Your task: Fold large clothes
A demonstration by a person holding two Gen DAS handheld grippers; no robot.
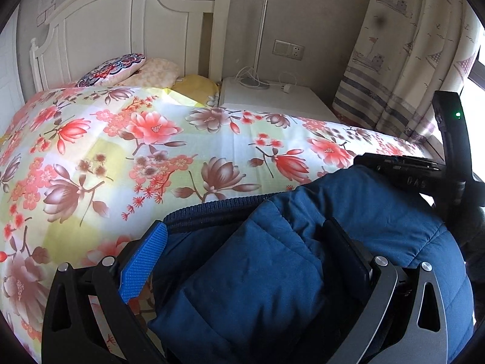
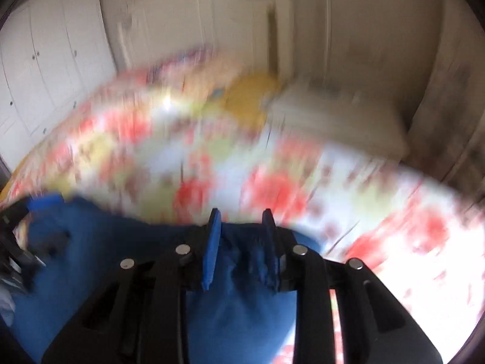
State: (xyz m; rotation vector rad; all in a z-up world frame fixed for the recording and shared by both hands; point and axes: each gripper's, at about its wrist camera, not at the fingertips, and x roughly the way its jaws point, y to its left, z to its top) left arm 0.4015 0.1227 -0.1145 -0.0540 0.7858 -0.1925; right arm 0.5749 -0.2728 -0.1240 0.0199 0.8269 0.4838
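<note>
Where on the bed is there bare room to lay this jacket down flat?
The floral bedspread is bare from the pillows at the headboard down to the blue jacket, and across towards the nightstand. The near right is crowded: the jacket lies bunched there, with the left claw wide around it and the right claw pinching a fold.

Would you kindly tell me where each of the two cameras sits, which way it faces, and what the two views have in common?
Left wrist view: on the left gripper, looking down across the floral bedspread toward the headboard and nightstand; jaws wide around the blue padded jacket; the right gripper shows at the right edge.
Right wrist view: on the right gripper, blurred, facing the same bed and white cupboards; jaws pinch jacket fabric.
Shared: jacket, bedspread, headboard, nightstand.
</note>
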